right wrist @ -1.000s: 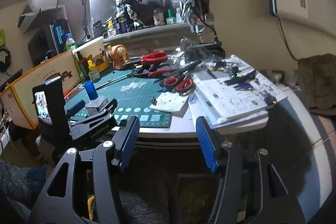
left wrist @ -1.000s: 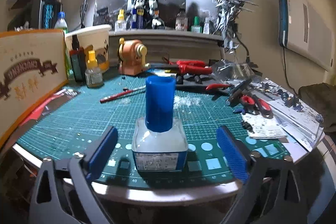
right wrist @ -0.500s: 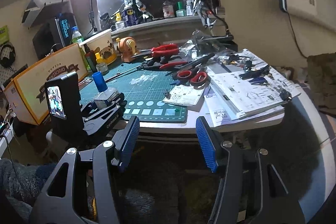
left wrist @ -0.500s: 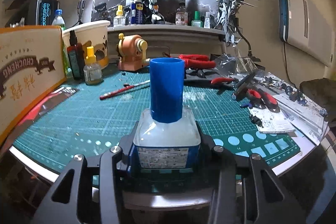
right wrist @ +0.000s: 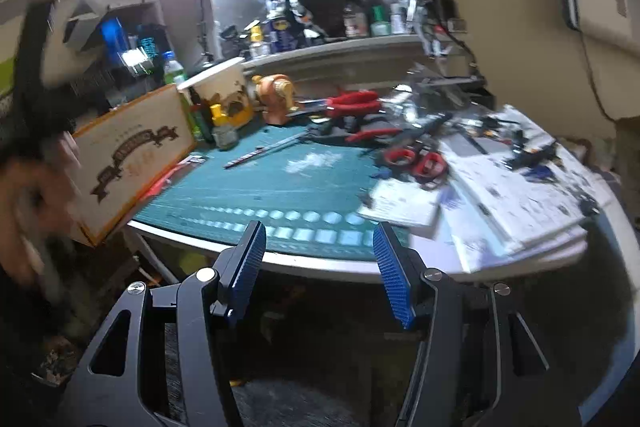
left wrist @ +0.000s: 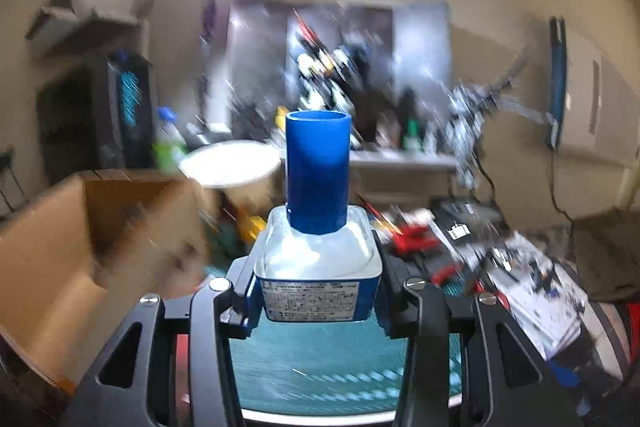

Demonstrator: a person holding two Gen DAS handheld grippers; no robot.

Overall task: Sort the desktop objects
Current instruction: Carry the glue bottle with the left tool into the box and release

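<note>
My left gripper (left wrist: 318, 291) is shut on a small square glass bottle (left wrist: 318, 267) with a tall blue cap (left wrist: 318, 171), held upright in the air above the green cutting mat (left wrist: 340, 355). An open cardboard box (left wrist: 80, 251) lies to its left, below. The left wrist view is motion-blurred. My right gripper (right wrist: 320, 267) is open and empty, just in front of the table's near edge (right wrist: 320, 263), facing the green mat (right wrist: 280, 179).
On the desk: red-handled scissors (right wrist: 416, 161), red pliers (right wrist: 352, 101), a pen (right wrist: 268, 149), an orange sharpener (right wrist: 276, 97), small bottles (right wrist: 222, 129), a paper cup (right wrist: 216, 87), the printed box (right wrist: 132, 155), and manuals with small parts (right wrist: 512, 183) at right. Model figures stand on the back shelf (right wrist: 360, 43).
My left gripper closed on the blue-capped bottle, then lifted it off the mat, up and toward the left. My right gripper moved closer to the table edge, still open.
</note>
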